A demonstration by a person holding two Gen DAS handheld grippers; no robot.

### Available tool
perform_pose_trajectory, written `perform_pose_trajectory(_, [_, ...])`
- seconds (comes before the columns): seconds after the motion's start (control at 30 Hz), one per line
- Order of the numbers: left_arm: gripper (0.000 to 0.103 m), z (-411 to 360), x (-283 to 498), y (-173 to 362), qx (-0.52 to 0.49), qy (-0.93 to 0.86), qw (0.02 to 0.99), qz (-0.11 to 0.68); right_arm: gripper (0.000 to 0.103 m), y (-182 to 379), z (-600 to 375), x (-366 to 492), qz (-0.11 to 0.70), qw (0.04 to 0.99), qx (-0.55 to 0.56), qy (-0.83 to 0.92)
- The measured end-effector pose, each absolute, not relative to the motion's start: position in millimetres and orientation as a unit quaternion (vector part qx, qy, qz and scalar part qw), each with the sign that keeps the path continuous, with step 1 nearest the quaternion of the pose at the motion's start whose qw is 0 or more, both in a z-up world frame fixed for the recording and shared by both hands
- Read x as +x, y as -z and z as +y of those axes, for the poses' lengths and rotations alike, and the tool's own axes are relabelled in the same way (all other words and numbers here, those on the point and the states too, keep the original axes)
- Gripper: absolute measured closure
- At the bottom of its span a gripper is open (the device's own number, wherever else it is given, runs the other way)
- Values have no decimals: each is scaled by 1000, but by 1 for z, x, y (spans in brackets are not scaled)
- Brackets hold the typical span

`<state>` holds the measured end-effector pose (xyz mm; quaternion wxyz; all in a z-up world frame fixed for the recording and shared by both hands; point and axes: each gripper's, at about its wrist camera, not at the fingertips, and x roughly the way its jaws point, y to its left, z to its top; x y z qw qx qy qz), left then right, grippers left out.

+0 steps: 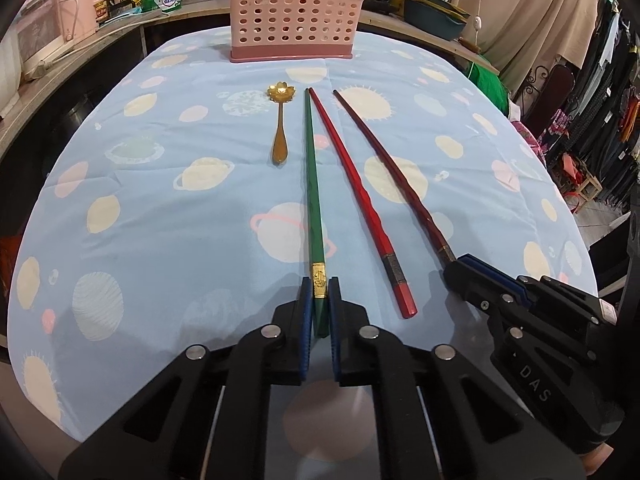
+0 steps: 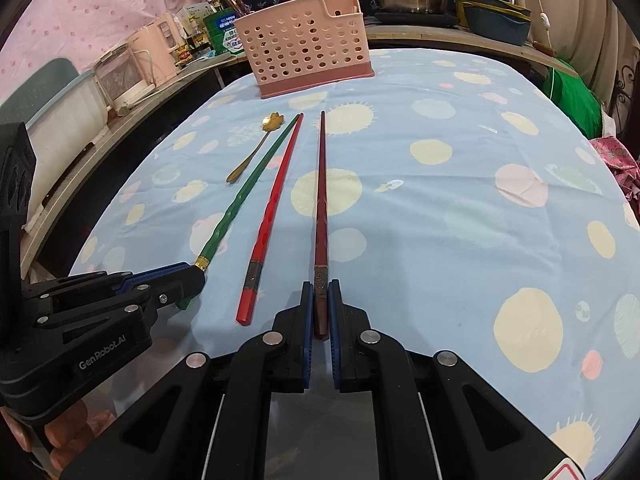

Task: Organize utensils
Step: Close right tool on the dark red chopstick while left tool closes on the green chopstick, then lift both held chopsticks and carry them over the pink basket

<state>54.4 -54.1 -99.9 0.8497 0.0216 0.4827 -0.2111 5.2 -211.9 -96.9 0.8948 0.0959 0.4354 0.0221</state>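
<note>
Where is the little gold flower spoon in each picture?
Left wrist view: the gold flower spoon lies above centre, just left of the green chopstick, bowl toward the basket.
Right wrist view: it lies left of centre, slanted, again left of the green chopstick.
Shared landmark: the pink utensil basket at the table's far end, beyond the spoon in both.

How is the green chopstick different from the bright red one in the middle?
The green chopstick has its thick end pinched in the left gripper; the bright red chopstick lies free, with no gripper on it. The green one has a gold band near that end; the red one's band is dull and dark. Both lie on the tablecloth, thin tips pointing toward the pink basket.
</note>
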Motion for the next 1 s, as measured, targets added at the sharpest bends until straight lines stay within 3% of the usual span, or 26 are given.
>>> perform_pose_trajectory(0.3, [96, -47, 53, 75, 10, 215, 859, 465, 96, 67, -217, 0, 402, 909, 109, -25])
perform_pose_trajectory(1.0, [101, -28, 83, -39, -34, 215, 909, 356, 96, -41, -260, 22, 289, 946, 142, -17])
